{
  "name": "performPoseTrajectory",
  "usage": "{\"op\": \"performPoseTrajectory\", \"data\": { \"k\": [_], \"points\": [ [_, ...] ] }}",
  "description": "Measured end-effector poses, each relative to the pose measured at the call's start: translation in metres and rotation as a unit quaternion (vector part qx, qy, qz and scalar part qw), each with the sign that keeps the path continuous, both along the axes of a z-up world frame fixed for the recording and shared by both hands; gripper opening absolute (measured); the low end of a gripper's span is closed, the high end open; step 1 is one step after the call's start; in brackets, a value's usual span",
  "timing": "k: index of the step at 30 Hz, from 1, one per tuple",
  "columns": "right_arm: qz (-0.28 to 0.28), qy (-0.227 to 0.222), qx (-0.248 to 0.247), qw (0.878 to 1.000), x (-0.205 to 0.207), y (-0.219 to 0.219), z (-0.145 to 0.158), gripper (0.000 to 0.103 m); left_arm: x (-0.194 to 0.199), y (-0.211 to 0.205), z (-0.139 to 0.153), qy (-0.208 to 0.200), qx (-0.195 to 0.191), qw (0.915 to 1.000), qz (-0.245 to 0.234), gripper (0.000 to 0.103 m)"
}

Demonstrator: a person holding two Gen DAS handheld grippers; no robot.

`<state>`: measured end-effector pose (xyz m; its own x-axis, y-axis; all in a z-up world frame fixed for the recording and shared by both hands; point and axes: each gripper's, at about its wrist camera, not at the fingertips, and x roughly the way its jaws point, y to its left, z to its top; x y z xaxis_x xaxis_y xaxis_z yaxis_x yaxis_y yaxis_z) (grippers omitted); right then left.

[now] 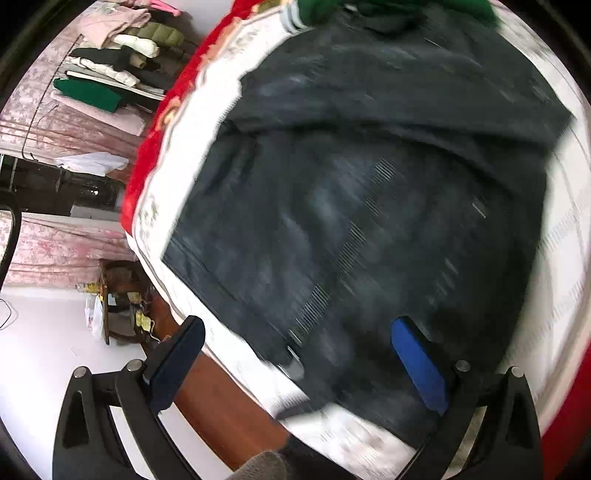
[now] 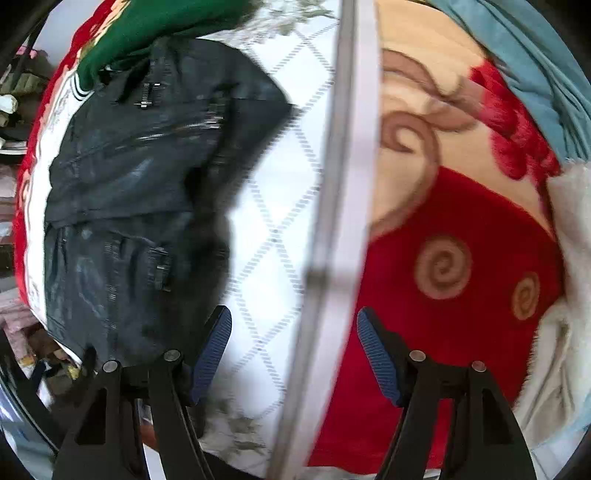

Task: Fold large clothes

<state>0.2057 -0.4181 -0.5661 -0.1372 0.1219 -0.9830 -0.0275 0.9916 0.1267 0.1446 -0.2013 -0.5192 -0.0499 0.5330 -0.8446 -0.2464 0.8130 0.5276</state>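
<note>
A large black jacket (image 1: 362, 206) with zips lies spread on a white quilted sheet (image 1: 569, 229); it also shows in the right wrist view (image 2: 133, 192), partly folded over itself. My left gripper (image 1: 295, 354) is open and empty, hovering over the jacket's near hem at the bed's corner. My right gripper (image 2: 293, 350) is open and empty, above the white sheet (image 2: 280, 206) to the right of the jacket. Both views are blurred by motion.
A green garment (image 2: 155, 26) lies at the jacket's far end. A red patterned blanket (image 2: 454, 236) covers the bed on the right beyond a white strip (image 2: 347, 184). A clothes pile (image 1: 122, 62), pink curtains and a wooden bed frame (image 1: 221, 398) stand left.
</note>
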Motion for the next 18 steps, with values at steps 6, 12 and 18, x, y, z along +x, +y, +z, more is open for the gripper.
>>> {"op": "performPoseTrajectory", "data": {
  "k": [6,12,18],
  "points": [
    [-0.015,0.019,-0.017,1.0,0.001,-0.037,-0.019,0.072,-0.026,-0.053,-0.032,0.037,-0.051,0.998,0.005,0.103],
    [-0.01,0.017,-0.03,0.999,0.009,-0.054,-0.028,0.072,-0.028,-0.069,-0.07,0.056,-0.028,0.998,-0.011,0.103],
    [-0.001,0.012,-0.028,1.0,0.018,-0.055,-0.029,0.072,-0.012,-0.067,-0.078,0.041,0.01,0.9989,-0.02,0.103]
  ]
}}
